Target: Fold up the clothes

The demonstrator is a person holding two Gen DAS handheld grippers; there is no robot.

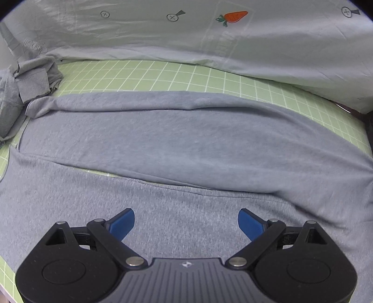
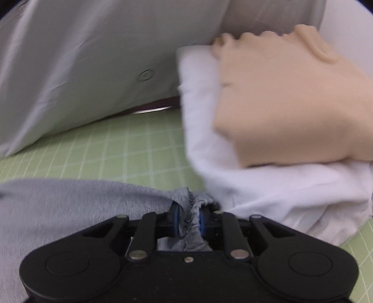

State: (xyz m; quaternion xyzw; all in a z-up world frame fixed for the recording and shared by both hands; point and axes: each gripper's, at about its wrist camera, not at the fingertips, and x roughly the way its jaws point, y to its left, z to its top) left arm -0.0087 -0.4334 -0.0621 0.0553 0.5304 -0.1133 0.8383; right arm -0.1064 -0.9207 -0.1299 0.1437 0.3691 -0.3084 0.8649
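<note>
Directly ahead of your left claw (image 1: 186, 222) lies the grey garment (image 1: 186, 144), spread flat on the green grid surface (image 1: 163, 77). Its blue fingers (image 1: 122, 225) stand wide apart over the cloth and hold nothing. Your right claw (image 2: 188, 220) is closed on a bunched edge of the same garment (image 2: 58, 209), with fabric pinched between the blue pads. In the left view the garment's long axis runs side to side across the frame, with one long panel already lying over the layer beneath and a crumpled end at the far left (image 1: 32, 81). Judge the fold as partly made: the right claw carries the gripped end, so the coming move turns on drawing that end along the long axis toward the left claw, which is nearer the flat middle and is free to pin or pinch it. Count one grey garment in work. Count three other textiles: a pale printed sheet with a carrot motif (image 1: 233, 16) behind the surface, a white folded item (image 2: 268, 186) just beside the right claw, and a beige folded item (image 2: 286, 105) resting on the white one. Keep the gripped end clear of that stack.
</note>
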